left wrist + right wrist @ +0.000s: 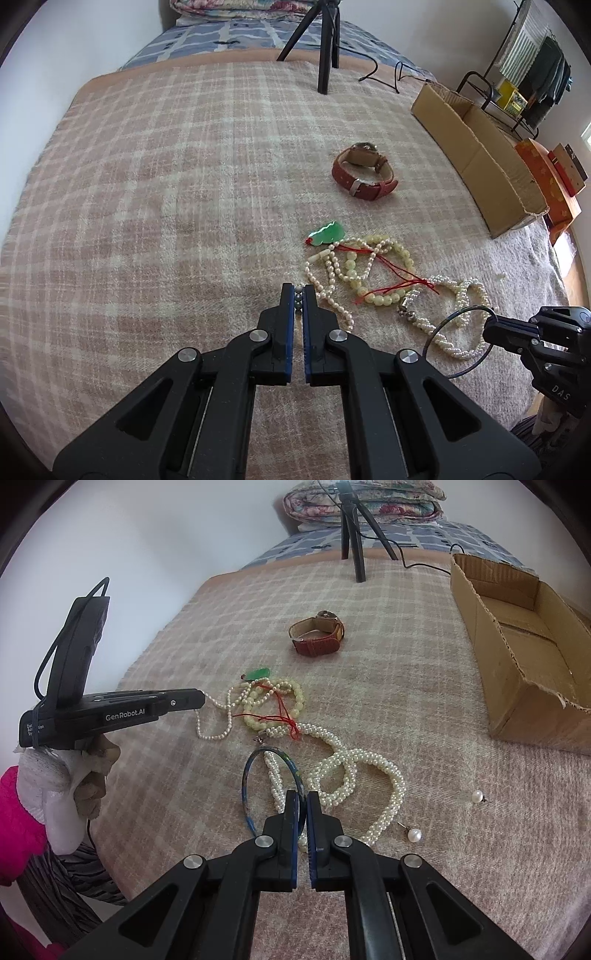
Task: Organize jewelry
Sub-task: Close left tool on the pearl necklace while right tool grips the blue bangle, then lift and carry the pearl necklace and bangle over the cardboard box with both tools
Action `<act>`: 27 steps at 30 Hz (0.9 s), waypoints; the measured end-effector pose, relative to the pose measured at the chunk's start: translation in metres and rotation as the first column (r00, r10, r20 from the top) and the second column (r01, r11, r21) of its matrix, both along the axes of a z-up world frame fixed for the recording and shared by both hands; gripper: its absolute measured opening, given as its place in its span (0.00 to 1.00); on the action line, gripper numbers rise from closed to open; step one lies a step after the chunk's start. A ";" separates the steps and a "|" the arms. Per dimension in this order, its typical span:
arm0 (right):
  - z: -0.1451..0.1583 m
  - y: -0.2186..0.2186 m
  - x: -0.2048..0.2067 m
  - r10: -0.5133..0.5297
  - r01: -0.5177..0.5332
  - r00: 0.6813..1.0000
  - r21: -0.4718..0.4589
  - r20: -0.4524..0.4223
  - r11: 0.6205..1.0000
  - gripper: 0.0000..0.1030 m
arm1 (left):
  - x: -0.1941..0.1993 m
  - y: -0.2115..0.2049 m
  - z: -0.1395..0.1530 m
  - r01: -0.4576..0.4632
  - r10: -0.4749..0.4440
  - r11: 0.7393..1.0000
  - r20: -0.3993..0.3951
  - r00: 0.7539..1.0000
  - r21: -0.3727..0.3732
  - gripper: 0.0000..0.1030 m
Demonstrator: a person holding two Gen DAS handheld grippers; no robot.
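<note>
A tangle of jewelry lies on the plaid blanket (147, 184): a thin pearl strand (332, 295), a yellow-green bead bracelet (384, 295), a green jade pendant (327, 233) on red cord, a thick braided pearl rope (354, 771). My left gripper (298, 295) is shut on beads at the end of the thin pearl strand; it also shows in the right wrist view (201, 699). My right gripper (302, 799) is shut on a thin blue bangle (247, 775), also visible in the left wrist view (443, 332). A brown leather watch (364, 171) lies beyond the tangle.
An open cardboard box (517, 646) sits on the bed at the right. Two loose pearl earrings (413, 835) (477, 796) lie near the right gripper. A black tripod (325, 44) stands at the far end, with a cable and folded quilts behind. Orange boxes (550, 184) lie past the cardboard box.
</note>
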State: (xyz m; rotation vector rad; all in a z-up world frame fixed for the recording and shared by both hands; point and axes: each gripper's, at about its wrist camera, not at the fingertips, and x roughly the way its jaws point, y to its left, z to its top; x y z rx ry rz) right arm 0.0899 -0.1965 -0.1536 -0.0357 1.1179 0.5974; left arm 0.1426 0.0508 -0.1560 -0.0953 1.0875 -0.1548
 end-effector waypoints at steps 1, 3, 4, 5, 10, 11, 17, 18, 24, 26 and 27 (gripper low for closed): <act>0.003 -0.002 -0.001 0.001 -0.001 1.000 0.001 0.009 1.000 0.01 | -0.001 -0.002 0.006 0.005 -0.005 1.000 0.020 1.000 0.003 0.01; 0.009 0.000 -0.002 0.006 -0.006 0.999 -0.003 0.035 1.000 0.01 | 0.000 -0.004 0.018 0.009 -0.009 1.000 0.056 0.998 -0.002 0.01; 0.012 0.001 -0.002 0.009 -0.009 0.999 -0.008 0.049 1.000 0.01 | 0.000 -0.003 0.023 0.008 -0.008 1.000 0.069 0.998 -0.008 0.01; 0.015 0.002 -0.002 0.012 -0.012 0.998 -0.012 0.065 1.000 0.01 | 0.000 -0.002 0.028 0.007 -0.006 1.000 0.080 0.997 -0.016 0.01; 0.028 0.006 -0.005 0.023 -0.021 0.994 -0.014 0.108 1.000 0.01 | -0.003 0.003 0.049 -0.009 0.012 1.000 0.138 0.990 -0.023 0.01; 0.030 0.006 -0.006 0.025 -0.024 0.993 -0.016 0.116 1.000 0.01 | -0.003 0.004 0.053 -0.013 0.017 1.000 0.145 0.989 -0.028 0.01; 0.047 0.011 -0.012 0.039 -0.032 0.979 -0.036 0.199 0.999 0.01 | -0.007 0.011 0.080 -0.024 0.037 0.998 0.209 0.977 -0.064 0.01; 0.051 0.012 -0.013 0.040 -0.033 0.976 -0.038 0.215 0.999 0.01 | -0.008 0.011 0.086 -0.024 0.039 0.997 0.224 0.974 -0.067 0.01; 0.069 0.014 -0.017 0.047 -0.033 0.955 -0.053 0.293 0.998 0.01 | -0.016 0.015 0.120 -0.028 0.055 0.996 0.310 0.949 -0.090 0.01; 0.075 0.013 -0.018 0.046 -0.031 0.948 -0.054 0.314 0.998 0.01 | -0.017 0.016 0.129 -0.025 0.056 0.995 0.327 0.943 -0.099 0.01; 0.077 0.012 -0.018 0.045 -0.030 0.945 -0.052 0.323 0.998 0.01 | -0.018 0.017 0.133 -0.025 0.058 0.994 0.336 0.940 -0.103 0.01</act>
